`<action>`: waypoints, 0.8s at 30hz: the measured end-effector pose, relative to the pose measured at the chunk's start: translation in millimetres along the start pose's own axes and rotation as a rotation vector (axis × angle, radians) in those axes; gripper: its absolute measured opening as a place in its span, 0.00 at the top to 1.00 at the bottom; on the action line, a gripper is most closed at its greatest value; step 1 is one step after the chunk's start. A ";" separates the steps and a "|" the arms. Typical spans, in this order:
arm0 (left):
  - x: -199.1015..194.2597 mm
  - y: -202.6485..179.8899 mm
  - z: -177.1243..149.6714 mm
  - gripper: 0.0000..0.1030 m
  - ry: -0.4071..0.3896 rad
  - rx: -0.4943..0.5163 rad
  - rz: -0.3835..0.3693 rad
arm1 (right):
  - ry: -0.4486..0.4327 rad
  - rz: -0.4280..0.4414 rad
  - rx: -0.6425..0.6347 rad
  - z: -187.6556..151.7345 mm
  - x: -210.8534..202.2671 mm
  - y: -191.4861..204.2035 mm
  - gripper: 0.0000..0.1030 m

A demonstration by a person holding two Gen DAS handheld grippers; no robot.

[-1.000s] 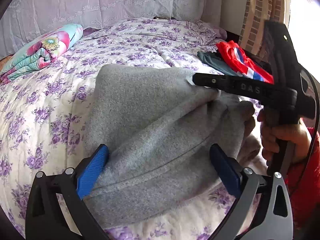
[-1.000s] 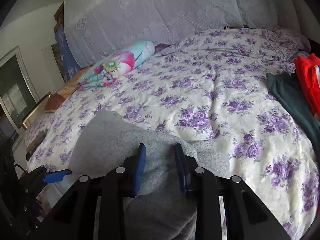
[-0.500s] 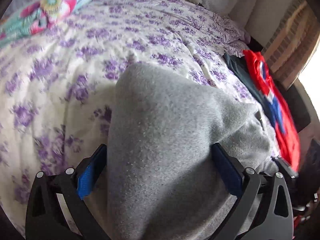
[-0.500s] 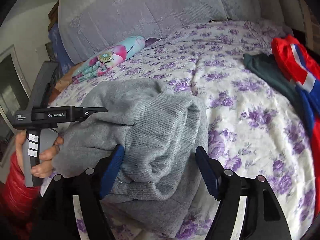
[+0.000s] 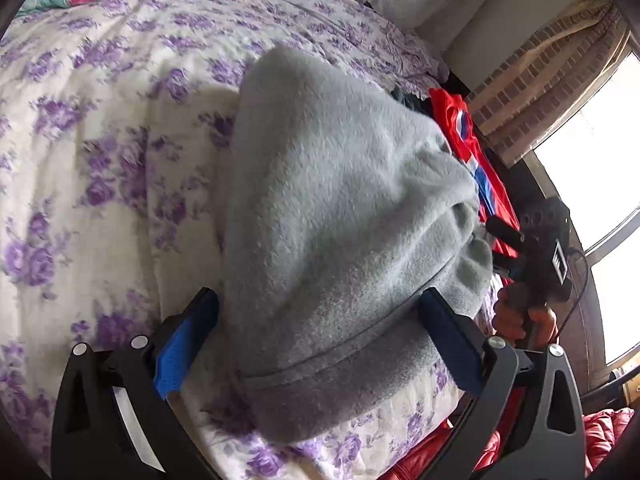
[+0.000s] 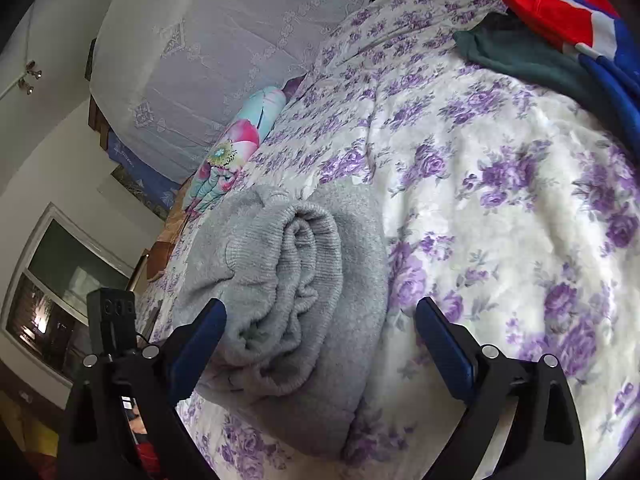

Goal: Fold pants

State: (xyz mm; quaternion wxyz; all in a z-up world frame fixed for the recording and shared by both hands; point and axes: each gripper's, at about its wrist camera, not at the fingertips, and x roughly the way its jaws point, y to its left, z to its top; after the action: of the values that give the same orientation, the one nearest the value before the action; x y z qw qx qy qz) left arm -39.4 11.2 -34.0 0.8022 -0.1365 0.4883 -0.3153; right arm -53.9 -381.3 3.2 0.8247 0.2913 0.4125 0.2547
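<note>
Both grippers have wide-open fingers and hold nothing. Left gripper [image 5: 316, 344] sits at one end of the gray pants [image 5: 340, 240], right gripper [image 6: 320, 344] at the other, maybe to squeeze them flat. Pants lie bunched on the flowery bed [image 6: 500, 200].

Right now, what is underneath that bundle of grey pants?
The grey pants lie on the purple-flowered bedspread, which shows all around them. Whatever sits directly beneath the bundle is covered, so I cannot tell.
</note>
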 end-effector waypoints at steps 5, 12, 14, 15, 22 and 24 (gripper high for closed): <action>13.5 -5.6 9.9 0.04 -0.029 0.012 -0.018 | 0.005 -0.044 -0.056 9.3 30.4 9.4 0.03; 12.6 -23.1 10.3 0.07 -0.068 0.046 0.041 | -0.083 -0.045 -0.102 -2.2 25.5 22.0 0.30; 7.0 -34.0 7.8 0.14 -0.104 0.074 0.089 | -0.111 -0.071 -0.138 -3.9 23.8 30.7 0.37; 4.2 -40.0 6.7 0.17 -0.120 0.092 0.115 | -0.128 -0.087 -0.156 -6.2 21.0 36.5 0.38; -21.9 -59.3 -0.5 0.43 -0.197 0.146 0.153 | -0.249 -0.126 -0.257 -27.7 -9.1 62.0 0.44; -24.5 -69.7 -0.5 0.41 -0.208 0.196 0.178 | -0.237 -0.109 -0.237 -25.9 -14.4 56.7 0.44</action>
State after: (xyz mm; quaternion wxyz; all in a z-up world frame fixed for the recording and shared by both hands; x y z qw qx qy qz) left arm -73.7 -26.4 19.5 0.8826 -0.0458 0.3797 -0.2733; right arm -93.2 -344.1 37.4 0.9087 0.1972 0.2948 0.2202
